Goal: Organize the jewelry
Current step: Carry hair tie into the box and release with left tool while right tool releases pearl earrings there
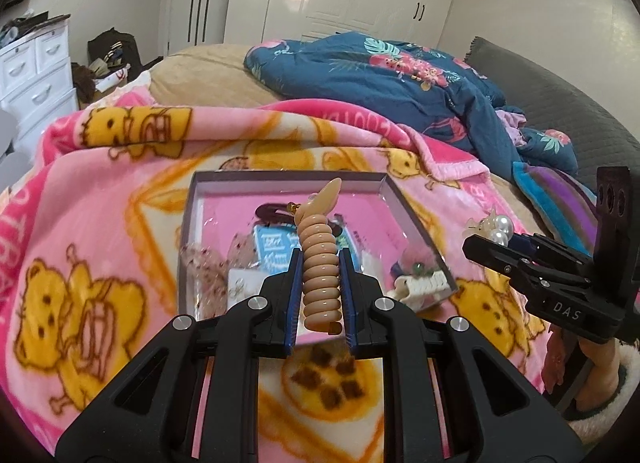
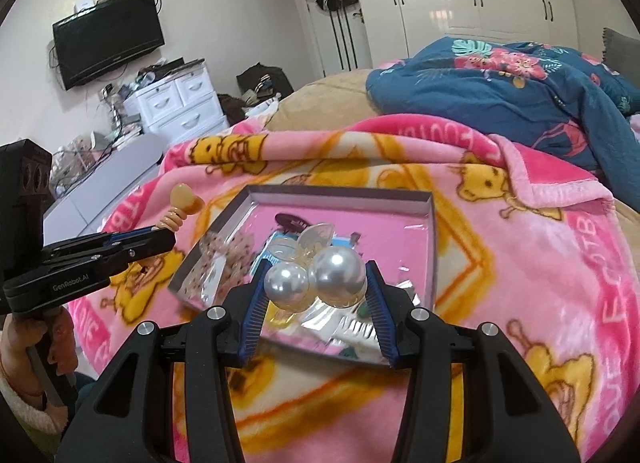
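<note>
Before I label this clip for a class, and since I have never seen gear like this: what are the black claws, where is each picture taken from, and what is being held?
No robot here: a person holds a black hand-held tool in each hand, and a camera on each looks out along its two fingers.

In the left camera's picture, the left tool is shut on a beige spiral hair tie. In the right camera's picture, the right tool is shut on a clear hair clip with two big pearls.

Each tool also shows at the edge of the other's picture.

Below them, a shallow grey box lies on a pink bear-print blanket on a bed, holding more hair accessories, too jumbled to name surely.
</note>
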### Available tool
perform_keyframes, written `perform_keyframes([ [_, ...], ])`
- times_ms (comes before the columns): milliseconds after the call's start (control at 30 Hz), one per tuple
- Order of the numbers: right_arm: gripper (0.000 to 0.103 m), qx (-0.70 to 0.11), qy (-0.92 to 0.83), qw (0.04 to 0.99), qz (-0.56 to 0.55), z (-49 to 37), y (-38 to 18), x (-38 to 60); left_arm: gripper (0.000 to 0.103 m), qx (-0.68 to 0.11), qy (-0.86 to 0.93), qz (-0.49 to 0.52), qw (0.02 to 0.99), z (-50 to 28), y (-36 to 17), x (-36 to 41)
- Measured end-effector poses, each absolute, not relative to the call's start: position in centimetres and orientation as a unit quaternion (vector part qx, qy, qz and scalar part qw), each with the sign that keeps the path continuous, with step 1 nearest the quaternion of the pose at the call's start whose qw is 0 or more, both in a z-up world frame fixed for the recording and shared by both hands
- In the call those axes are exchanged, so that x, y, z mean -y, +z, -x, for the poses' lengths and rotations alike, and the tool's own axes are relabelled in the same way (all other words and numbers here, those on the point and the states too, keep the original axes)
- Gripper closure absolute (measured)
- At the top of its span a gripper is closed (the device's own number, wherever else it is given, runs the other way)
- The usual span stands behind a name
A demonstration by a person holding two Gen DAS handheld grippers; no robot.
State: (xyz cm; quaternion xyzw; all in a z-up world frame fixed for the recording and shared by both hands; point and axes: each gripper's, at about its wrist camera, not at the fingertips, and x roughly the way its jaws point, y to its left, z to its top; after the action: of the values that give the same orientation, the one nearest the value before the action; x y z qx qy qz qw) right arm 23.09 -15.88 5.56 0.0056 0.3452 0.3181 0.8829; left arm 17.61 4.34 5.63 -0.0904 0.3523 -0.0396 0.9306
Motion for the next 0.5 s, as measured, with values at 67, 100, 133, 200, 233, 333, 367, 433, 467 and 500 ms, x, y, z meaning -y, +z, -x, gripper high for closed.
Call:
perform_keyframes([
  [67, 0.058, -0.342, 0.314, 0.886, -0.008, -23.5, 5.8, 16.1, 0.092, -0.354, -0.043, 0.092, 0.930, -18.3, 5.6, -4.2],
  [100, 0.058, -0.341, 0.313, 0.887, -0.009, -23.6, 5.9, 16.2, 0.092, -0.355, -0.045, 0.092, 0.929, -18.6, 5.5, -4.0],
  [133, 0.058, -0.339, 0.310, 0.888, -0.009, -23.8, 5.9, 16.3, 0.092, -0.356, -0.046, 0.090, 0.929, -18.8, 5.5, -3.9],
  [200, 0.058, -0.338, 0.307, 0.890, -0.009, -24.1, 6.0, 16.4, 0.092, -0.360, -0.049, 0.089, 0.928, -19.5, 5.1, -3.6],
  [233, 0.058, -0.338, 0.305, 0.890, -0.011, -24.3, 6.0, 16.5, 0.092, -0.362, -0.049, 0.089, 0.927, -19.8, 4.9, -3.5],
  [333, 0.058, -0.337, 0.300, 0.892, -0.013, -24.7, 5.9, 16.7, 0.092, -0.366, -0.050, 0.091, 0.925, -20.6, 4.4, -3.4],
  [367, 0.058, -0.338, 0.299, 0.892, -0.013, -24.8, 5.8, 16.8, 0.092, -0.368, -0.050, 0.091, 0.924, -20.9, 4.1, -3.4],
  [433, 0.058, -0.340, 0.297, 0.892, -0.012, -25.0, 5.7, 16.8, 0.092, -0.373, -0.048, 0.090, 0.922, -21.5, 3.7, -3.4],
  [467, 0.058, -0.342, 0.297, 0.891, -0.012, -25.1, 5.5, 16.8, 0.092, -0.376, -0.048, 0.091, 0.921, -21.8, 3.4, -3.5],
  [500, 0.058, -0.344, 0.297, 0.891, -0.011, -25.2, 5.4, 16.7, 0.092, -0.379, -0.047, 0.092, 0.920, -22.1, 3.1, -3.6],
])
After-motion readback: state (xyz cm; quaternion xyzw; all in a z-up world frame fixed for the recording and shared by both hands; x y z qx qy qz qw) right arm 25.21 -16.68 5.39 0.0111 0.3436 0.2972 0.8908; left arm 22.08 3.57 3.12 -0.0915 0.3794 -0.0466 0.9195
